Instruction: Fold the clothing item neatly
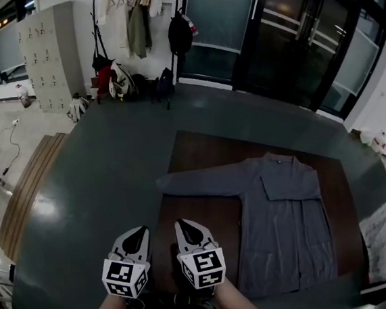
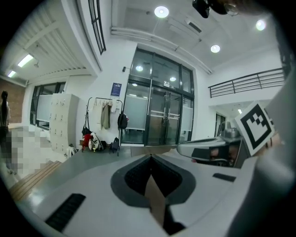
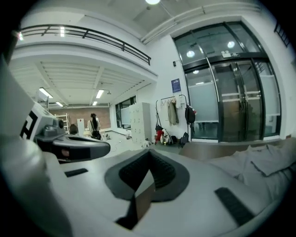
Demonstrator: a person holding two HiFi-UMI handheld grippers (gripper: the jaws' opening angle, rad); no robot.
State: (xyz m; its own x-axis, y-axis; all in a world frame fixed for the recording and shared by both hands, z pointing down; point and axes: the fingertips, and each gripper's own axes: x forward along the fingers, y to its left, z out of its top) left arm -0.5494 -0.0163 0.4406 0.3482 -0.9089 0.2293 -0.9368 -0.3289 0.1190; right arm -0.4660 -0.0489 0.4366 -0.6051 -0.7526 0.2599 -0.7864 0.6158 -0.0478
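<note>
The brown table (image 1: pixel 199 150) carries the grey garment (image 1: pixel 284 223), spread flat over the table's right half, with one sleeve (image 1: pixel 196 183) stretched toward its left edge. At the table's near edge, the left gripper (image 1: pixel 141 232) and right gripper (image 1: pixel 182 225) have their jaws pressed together, empty. The cloth looks light and limp, so it is likely best pinched at the sleeve end or hem corners

hung coats (image 1: pixel 138 26) beside grey lockers (image 1: pixel 51 59)

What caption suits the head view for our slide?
Left gripper and right gripper, both shut and empty, side by side near a grey garment laid flat on a brown table.
</note>
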